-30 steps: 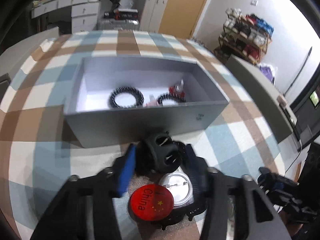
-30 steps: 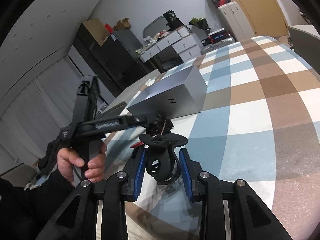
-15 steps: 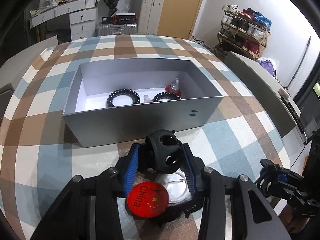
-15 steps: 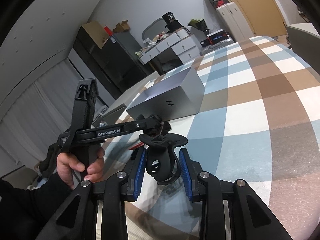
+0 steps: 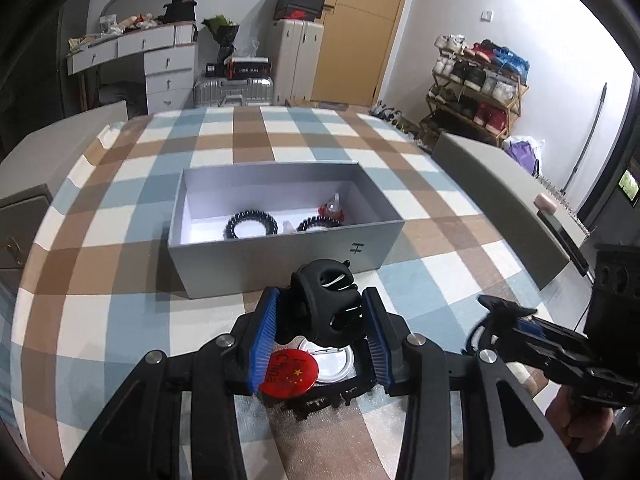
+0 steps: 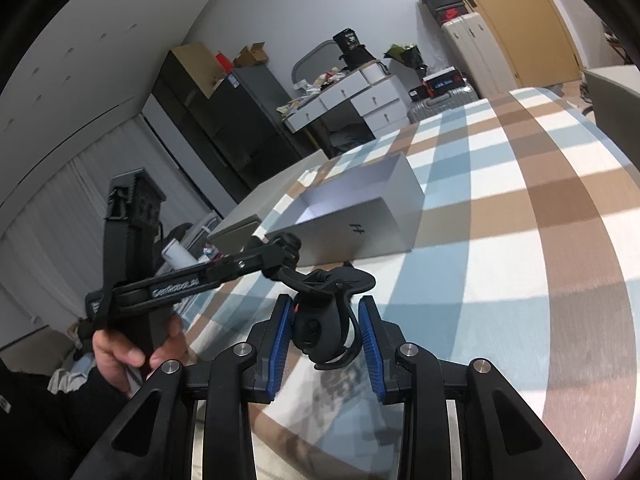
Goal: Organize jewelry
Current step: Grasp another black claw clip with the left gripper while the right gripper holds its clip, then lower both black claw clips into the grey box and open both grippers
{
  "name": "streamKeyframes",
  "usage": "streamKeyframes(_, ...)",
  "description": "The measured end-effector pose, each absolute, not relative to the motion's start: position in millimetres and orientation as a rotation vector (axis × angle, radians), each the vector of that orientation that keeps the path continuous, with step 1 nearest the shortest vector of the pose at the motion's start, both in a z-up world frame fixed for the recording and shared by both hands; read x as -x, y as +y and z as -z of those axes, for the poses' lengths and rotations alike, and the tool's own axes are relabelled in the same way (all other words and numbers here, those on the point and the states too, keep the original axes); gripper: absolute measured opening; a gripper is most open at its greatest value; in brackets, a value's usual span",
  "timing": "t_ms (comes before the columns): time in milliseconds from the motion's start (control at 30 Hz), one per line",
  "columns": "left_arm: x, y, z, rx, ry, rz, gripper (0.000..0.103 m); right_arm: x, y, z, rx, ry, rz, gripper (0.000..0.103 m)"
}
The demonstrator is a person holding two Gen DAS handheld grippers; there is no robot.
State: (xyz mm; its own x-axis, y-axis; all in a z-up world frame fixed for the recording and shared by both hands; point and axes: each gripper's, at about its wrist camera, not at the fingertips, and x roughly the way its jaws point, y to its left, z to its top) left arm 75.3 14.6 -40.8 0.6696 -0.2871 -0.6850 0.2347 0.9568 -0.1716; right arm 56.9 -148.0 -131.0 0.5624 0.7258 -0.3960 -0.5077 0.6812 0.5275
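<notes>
With each tool clamped on a black hair claw, carry the left tool (image 5: pixel 320 334) and its claw (image 5: pixel 326 306) clear over the grey box (image 5: pixel 280 256) wall before releasing inside; the right tool (image 6: pixel 323 340) holds its claw (image 6: pixel 322 328).

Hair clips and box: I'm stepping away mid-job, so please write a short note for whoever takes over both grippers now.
Left hand-held gripper: shut on a black hair clip, lifted in front of the grey box.
Right hand-held gripper: shut on another black clip, above the checked tablecloth.
Done: two black coil hair ties and a red piece in the box.
Left: box both clips, then the red badge and round mirror.
</notes>
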Motion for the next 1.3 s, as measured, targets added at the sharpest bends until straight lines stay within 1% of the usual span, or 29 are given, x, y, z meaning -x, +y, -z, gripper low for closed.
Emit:
streamKeyframes(333, -81.7, 27.4, 23.6, 0.082, 0.728, 0.3, 0.036, -88.0, -120.7, 97.0, -0.328, 0.59, -0.791, 0.033)
streamKeyframes(700, -115.5, 45.2, 19.7, 0.114, 0.699, 0.31, 0.036, -142.5, -88.0, 68.3, -0.291, 0.544, -0.818, 0.033)
streamKeyframes(1000, -137.9, 49.6, 23.8, 0.132, 0.719, 0.321, 0.036, -173.5, -65.6, 64.9, -0.235, 0.56, -0.828, 0.032)
streamKeyframes(1300, -156.4, 47.1, 34.4, 0.117, 0.744, 0.336, 0.036, -198.6, -61.4, 76.8, -0.231, 0.608, -0.797, 0.032)
